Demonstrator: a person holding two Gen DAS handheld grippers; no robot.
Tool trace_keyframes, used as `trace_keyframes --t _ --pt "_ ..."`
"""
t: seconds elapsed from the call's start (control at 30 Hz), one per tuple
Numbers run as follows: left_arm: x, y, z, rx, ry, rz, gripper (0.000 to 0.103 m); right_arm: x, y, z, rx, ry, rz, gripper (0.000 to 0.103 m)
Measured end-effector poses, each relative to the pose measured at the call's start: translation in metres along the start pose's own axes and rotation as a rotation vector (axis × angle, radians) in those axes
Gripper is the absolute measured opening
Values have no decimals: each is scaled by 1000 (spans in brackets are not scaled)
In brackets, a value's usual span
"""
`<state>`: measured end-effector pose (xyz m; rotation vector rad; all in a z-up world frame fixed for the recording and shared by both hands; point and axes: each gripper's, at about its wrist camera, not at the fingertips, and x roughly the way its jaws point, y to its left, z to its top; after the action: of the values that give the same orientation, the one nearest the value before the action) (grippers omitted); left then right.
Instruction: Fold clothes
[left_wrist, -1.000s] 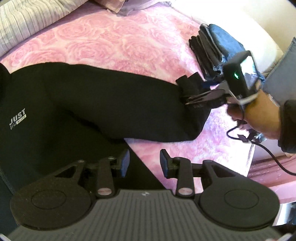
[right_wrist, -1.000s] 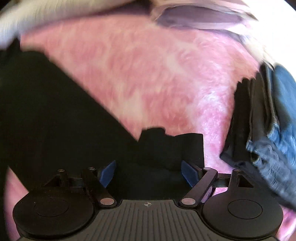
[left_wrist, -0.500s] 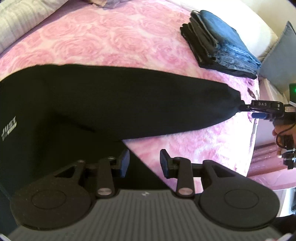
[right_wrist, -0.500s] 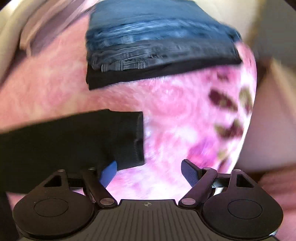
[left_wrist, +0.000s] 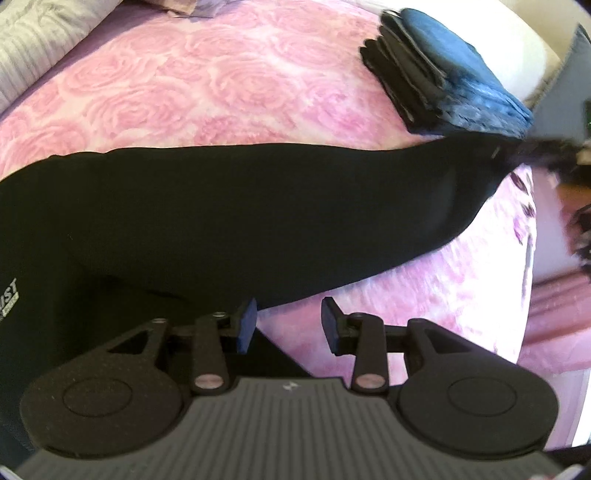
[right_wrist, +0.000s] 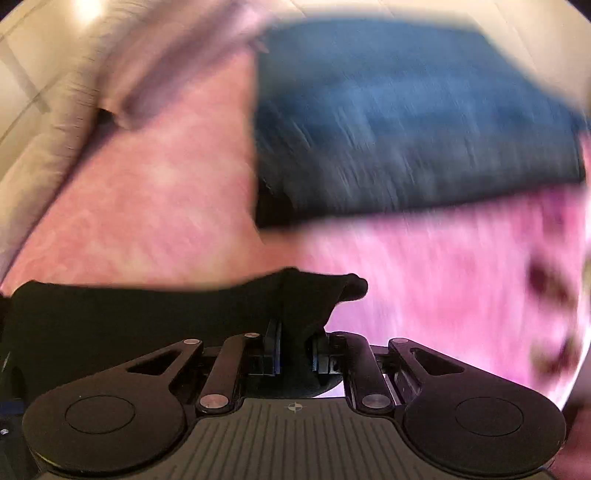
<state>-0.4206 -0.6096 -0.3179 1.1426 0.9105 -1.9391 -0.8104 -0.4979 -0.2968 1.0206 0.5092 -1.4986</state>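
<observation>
A black long-sleeved top (left_wrist: 110, 240) with a white logo lies on a pink rose-patterned bedspread (left_wrist: 221, 85). Its sleeve (left_wrist: 332, 206) stretches to the right. My right gripper (right_wrist: 295, 350) is shut on the sleeve's cuff (right_wrist: 314, 299) and holds it raised off the bed; in the left wrist view it is a dark blur at the sleeve's end (left_wrist: 546, 155). My left gripper (left_wrist: 289, 321) is open and empty, hovering over the top's edge below the sleeve.
A stack of folded dark and blue jeans (left_wrist: 443, 74) sits at the bed's far right corner, also in the right wrist view (right_wrist: 406, 118). A grey striped pillow (left_wrist: 33, 48) lies far left. The bed's right edge (left_wrist: 532, 258) drops off beside the sleeve end.
My right gripper, open beside the cuff half a second ago, has shut on it and lifted it toward the jeans. The sleeve end has risen. My left gripper has stayed open.
</observation>
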Motion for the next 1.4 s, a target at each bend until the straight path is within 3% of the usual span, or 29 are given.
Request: trace_keyframes --t 0.13,0.2,0.43,0.57,0.67,0.77,0.9,1.07,1.1,1.17,1.2,1.23,1.4 --pt "11 -5 13 -6 -33 -7 35 -38 25 41 -169 -251 12 13" --pt "16 -9 19 -5 -44 -14 35 -40 37 52 -245 -322 18 13" --pt "6 -23 30 36 -87 -53 36 -6 57 76 -332 -334 41 13" --pt "-28 -20 33 23 -225 -64 36 -15 66 102 -375 -408 79 13" --pt "-36 -2 37 -57 -292 2 39 -24 75 116 -424 -463 101 13" --pt "-24 22 42 -150 -281 37 39 -12 78 118 -440 -447 80 13" --pt "-6 47 44 -216 -243 44 40 15 71 109 -425 -350 7 13" --pt "37 78 41 -290 -141 46 40 29 71 99 -464 -296 -30 14" --pt "46 82 41 -299 -123 46 40 33 75 97 -482 -276 -39 16" --pt "48 81 42 -292 -127 44 40 39 82 93 -521 -239 -67 36" --pt "43 81 41 -291 -139 36 40 37 86 89 -544 -249 -83 53" --pt "34 82 39 -290 -159 25 40 34 90 86 -565 -265 -96 60" --pt "-29 108 8 -305 -249 59 41 1 116 64 -616 -340 -73 62"
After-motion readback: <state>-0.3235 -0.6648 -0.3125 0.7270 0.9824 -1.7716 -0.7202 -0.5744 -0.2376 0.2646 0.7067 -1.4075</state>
